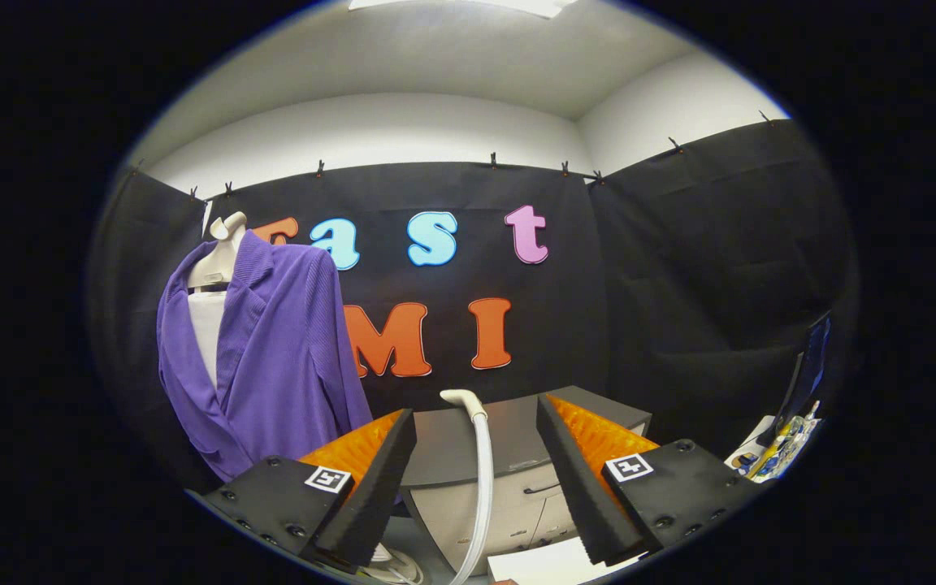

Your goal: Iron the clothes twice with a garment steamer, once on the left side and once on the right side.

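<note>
Purple jacket [273, 357] hangs on the mannequin [216, 260]; your gripper [476, 479] is spread apart, steamer handle [480, 479] between its fingers, ungrasped.

Straight ahead, low in the middle of the frame, stands a cabinet [517, 496] with a dark flat top and pale fronts; a dark curved handle sits on its drawer. Behind it hangs black cloth [679, 268], pinned along its upper edge by small clips [493, 159], spanning the back and running round the corner on the right. Above the cloth, white wall [370, 130] and ceiling, with a bright light panel [517, 5] at the very top. Lower right, a dark screen [811, 366] tilts at the edge, with a colourful clutter [785, 447] below it, too blurred to identify. Bottom centre, a white sheet [549, 562].
</note>
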### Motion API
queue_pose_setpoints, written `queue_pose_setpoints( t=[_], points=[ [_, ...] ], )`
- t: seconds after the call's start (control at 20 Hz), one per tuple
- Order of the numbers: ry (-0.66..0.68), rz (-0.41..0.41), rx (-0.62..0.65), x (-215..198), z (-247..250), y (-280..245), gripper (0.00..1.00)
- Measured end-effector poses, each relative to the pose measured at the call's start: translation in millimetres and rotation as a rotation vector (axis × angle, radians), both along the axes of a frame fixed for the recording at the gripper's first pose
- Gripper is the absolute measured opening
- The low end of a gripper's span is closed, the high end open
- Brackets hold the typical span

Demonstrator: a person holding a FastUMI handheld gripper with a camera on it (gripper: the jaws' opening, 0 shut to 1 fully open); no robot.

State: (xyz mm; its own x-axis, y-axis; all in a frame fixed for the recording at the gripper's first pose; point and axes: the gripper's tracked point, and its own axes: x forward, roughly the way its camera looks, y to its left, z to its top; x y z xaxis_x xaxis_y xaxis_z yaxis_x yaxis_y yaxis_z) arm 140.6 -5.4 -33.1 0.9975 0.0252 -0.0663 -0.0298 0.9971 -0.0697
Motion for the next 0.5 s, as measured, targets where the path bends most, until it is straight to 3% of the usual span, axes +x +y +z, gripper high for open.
queue_pose_setpoints(
  t=[0.25,0.5],
  points=[
    [0.074,0.071,-0.062,85,-19,17,0.98],
    [0.176,0.038,-0.073,188,-54,6,0.99]
  ],
)
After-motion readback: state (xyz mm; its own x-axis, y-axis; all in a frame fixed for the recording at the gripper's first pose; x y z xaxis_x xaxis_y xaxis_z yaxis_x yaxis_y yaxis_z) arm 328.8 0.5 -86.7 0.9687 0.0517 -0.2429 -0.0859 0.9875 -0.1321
